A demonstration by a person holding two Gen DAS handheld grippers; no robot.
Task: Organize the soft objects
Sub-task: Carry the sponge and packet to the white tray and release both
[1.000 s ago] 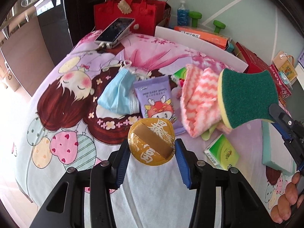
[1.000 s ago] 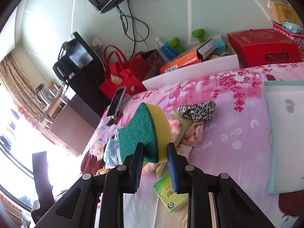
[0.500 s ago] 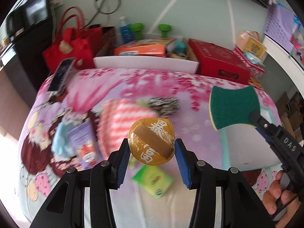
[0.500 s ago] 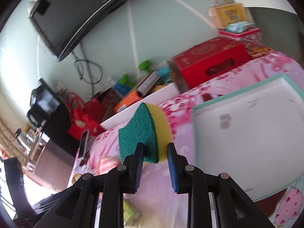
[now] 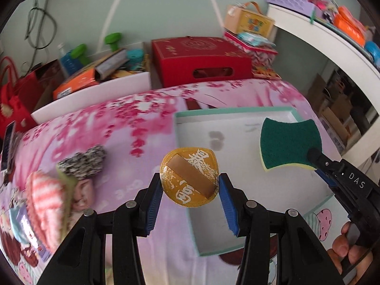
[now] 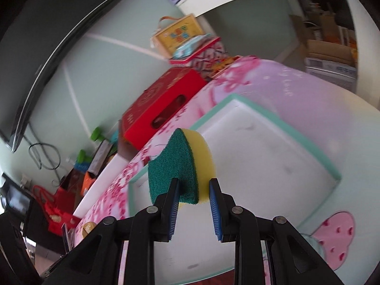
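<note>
Sponge [image 6: 182, 163], green scourer face, yellow foam

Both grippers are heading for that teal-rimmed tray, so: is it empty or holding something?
Empty. The tray shows only bare white floor with faint smudges; the sponge hangs above it.

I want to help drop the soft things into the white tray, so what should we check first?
1. Left tongs grip the round gold pad: ok.
2. Right tongs grip the green and yellow sponge: ok.
3. White tray has bare floor to take them: ok.
4. Sponge hangs over the tray: ok.
5. Gold pad fully over the tray: not ok, it hangs at the tray's left edge.
6. Height of both above the tray floor: cannot tell.
</note>
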